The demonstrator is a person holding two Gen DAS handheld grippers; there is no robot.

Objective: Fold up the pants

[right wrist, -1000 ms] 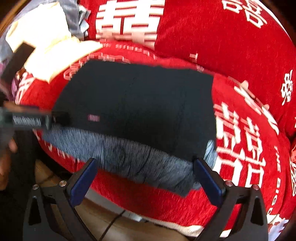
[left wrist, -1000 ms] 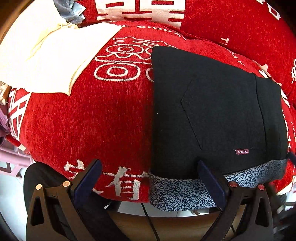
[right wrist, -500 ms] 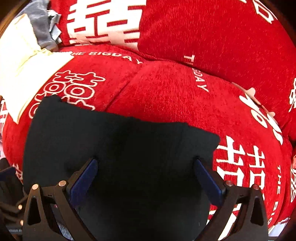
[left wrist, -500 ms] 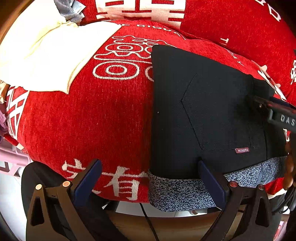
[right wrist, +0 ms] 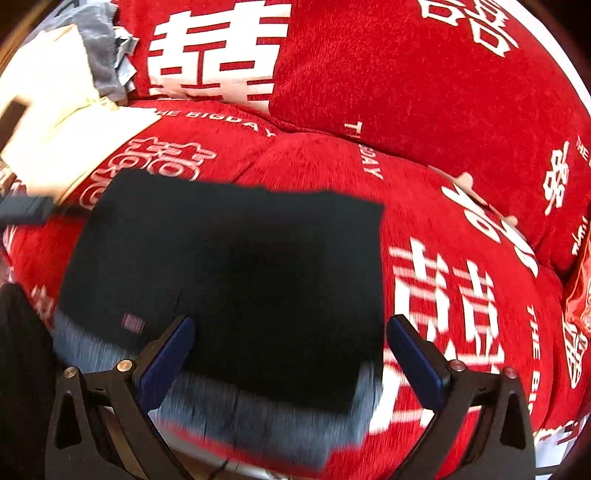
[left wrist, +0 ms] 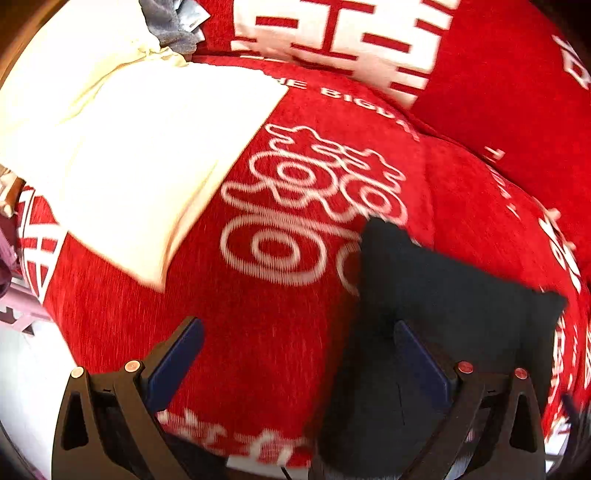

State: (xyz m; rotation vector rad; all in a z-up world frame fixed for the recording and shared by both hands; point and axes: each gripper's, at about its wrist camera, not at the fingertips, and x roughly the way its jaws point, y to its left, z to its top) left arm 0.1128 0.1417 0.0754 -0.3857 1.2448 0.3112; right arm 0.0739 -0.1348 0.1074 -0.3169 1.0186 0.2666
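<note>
The black pants (right wrist: 236,266) lie folded into a rectangle on the red sofa seat (right wrist: 443,295), with a speckled grey band (right wrist: 258,417) along the near edge and a small label (right wrist: 133,322). In the left wrist view the pants (left wrist: 443,295) sit at the lower right. My left gripper (left wrist: 295,354) is open and empty, its right finger over the pants' left edge. My right gripper (right wrist: 291,350) is open and empty, just above the pants' near edge. The left gripper's tip (right wrist: 26,208) shows blurred at the left of the right wrist view.
A folded cream garment (left wrist: 140,147) lies on the seat's left side, with a grey cloth (left wrist: 170,22) behind it. Red cushions with white characters (right wrist: 424,74) stand along the back. The sofa's front edge is near the grippers. A red package (right wrist: 580,295) lies far right.
Both grippers have shifted and the views are blurred by motion. The left gripper has moved forward over the pants' left edge. The right gripper has drawn back, showing the grey band again.
</note>
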